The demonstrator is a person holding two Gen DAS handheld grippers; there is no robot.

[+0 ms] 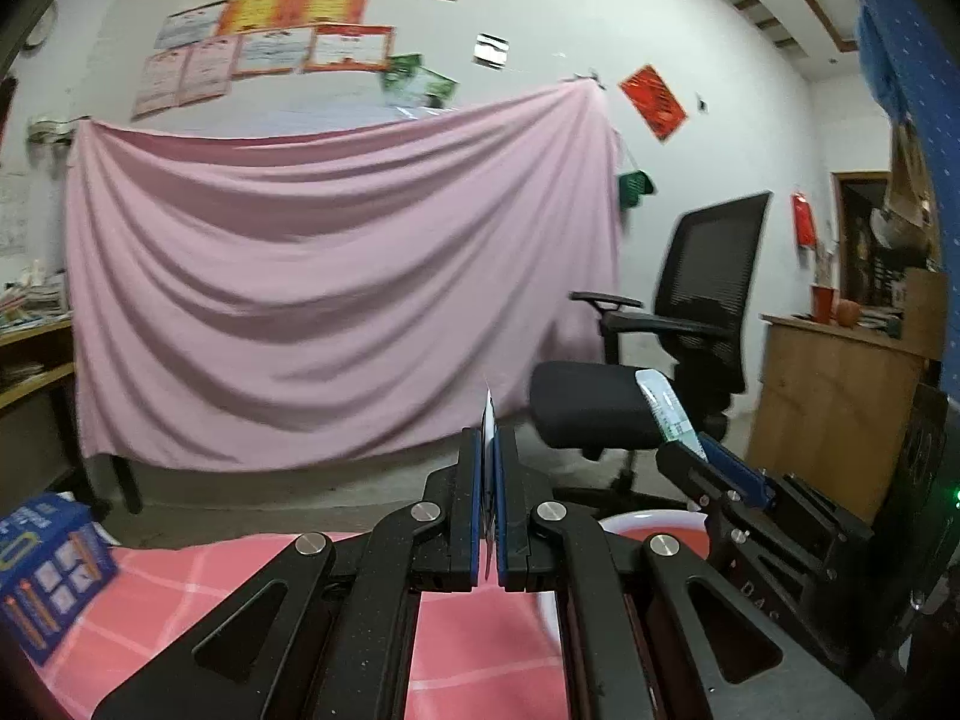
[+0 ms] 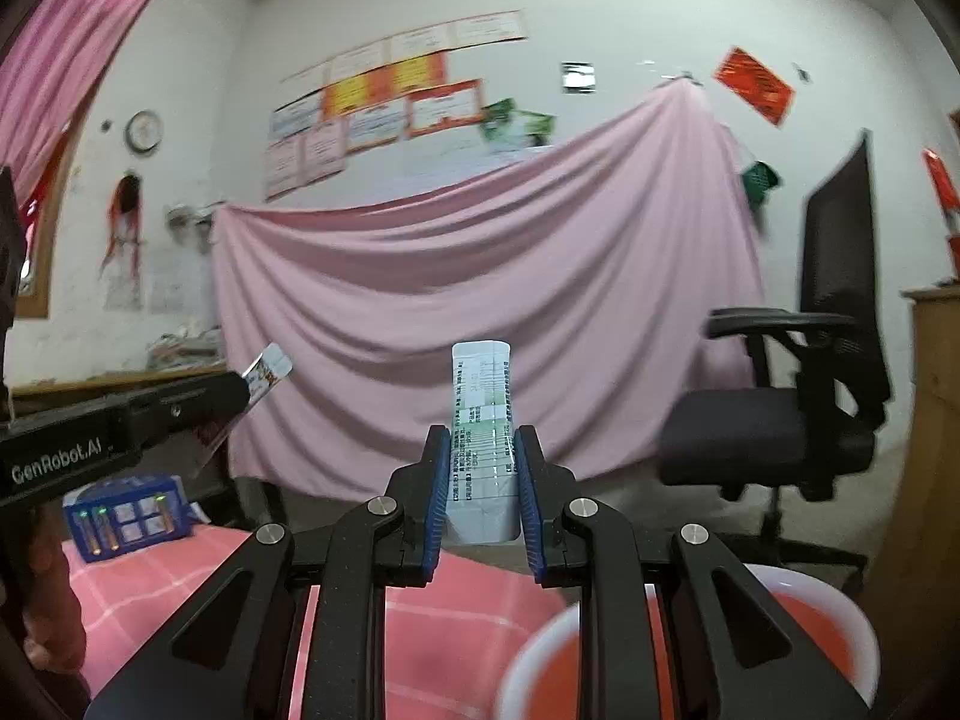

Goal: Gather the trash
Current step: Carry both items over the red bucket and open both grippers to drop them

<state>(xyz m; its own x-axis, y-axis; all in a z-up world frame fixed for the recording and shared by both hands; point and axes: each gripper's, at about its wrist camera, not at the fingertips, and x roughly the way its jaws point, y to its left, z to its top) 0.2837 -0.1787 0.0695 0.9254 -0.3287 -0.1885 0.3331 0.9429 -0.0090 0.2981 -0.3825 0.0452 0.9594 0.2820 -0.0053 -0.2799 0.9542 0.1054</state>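
Observation:
My left gripper is shut on a thin flat wrapper, seen edge-on between the blue pads; in the right wrist view the same wrapper sticks out of the left gripper at the left. My right gripper is shut on a white printed paper packet that stands upright between its fingers; it also shows in the left wrist view at the right. A red bowl with a white rim sits on the pink checked tablecloth below the right gripper, and shows in the left wrist view.
A blue battery box stands on the tablecloth at the left, also in the right wrist view. A black office chair stands beyond the table. A pink sheet hangs on the wall. A wooden cabinet stands at the right.

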